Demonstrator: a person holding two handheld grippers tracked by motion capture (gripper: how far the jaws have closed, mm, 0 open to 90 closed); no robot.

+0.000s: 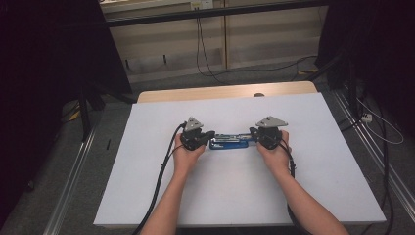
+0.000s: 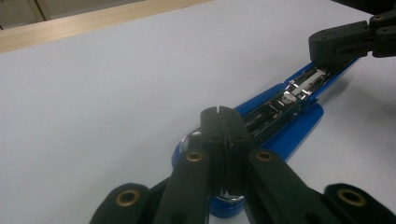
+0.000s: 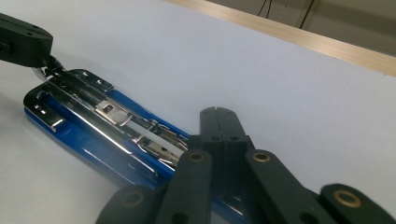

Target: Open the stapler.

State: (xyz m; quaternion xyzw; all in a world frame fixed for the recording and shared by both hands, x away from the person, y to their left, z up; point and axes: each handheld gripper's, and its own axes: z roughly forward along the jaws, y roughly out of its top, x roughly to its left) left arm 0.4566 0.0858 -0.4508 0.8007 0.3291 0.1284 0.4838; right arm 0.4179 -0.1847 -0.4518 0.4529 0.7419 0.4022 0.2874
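stapler (image 1: pixel 230 141): one, blue with a bright metal staple channel, lying opened out flat near the middle of the tabletop, long axis running 9 to 3 o'clock in the high view
left gripper (image 2: pixel 219 116): at the stapler's 9 o'clock end; jaws pressed together with no gap, their tips over the rounded blue end; whether they pinch any part of it i cannot tell
right gripper (image 3: pixel 219 116): at the 3 o'clock end; jaws likewise pressed together, resting over that end of the channel
step in hand: judged as holding both ends of the opened stapler steady, likely to load it or fold it shut
next move: calls for one end pinned while the other swings the arm over, kept slow so the channel does not slip
tabletop (image 1: pixel 161 196): one white sheet, wooden edge at 12 o'clock
count: one stapler, two grippers, two hands
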